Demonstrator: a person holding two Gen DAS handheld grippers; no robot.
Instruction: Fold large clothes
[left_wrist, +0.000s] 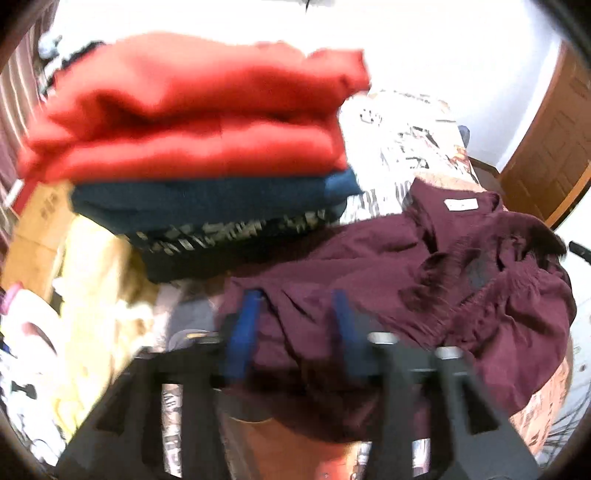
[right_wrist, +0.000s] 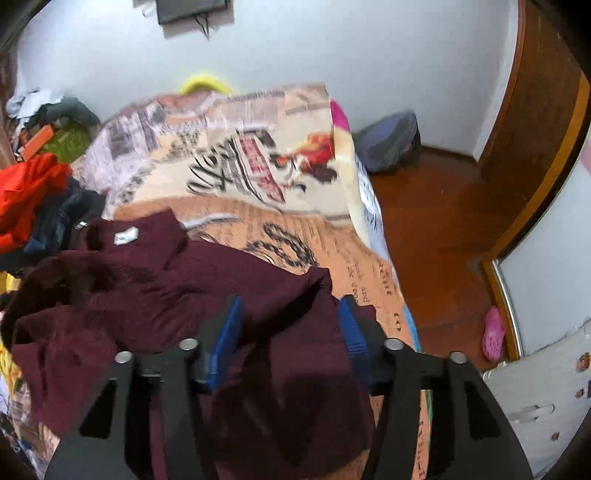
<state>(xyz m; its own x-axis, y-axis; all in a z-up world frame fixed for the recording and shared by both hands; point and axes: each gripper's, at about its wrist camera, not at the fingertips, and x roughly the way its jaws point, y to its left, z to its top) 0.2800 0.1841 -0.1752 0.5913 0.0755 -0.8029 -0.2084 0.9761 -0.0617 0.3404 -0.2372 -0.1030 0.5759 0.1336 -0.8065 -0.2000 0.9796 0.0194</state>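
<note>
The maroon shirt (right_wrist: 155, 288) lies crumpled on the bed (right_wrist: 258, 155), collar away from both tools. Left tool (left_wrist: 295, 306) and right tool (right_wrist: 291, 314) hang open over its near edge, fabric between unclosed pads.

The bedspread (right_wrist: 258, 177) carries large script lettering and newsprint-style columns, all too blurred to read. The white neck label (right_wrist: 125, 236) on the maroon garment (right_wrist: 184, 288) is likewise illegible.

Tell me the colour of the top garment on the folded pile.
Red; the left wrist view shows it best.
</note>
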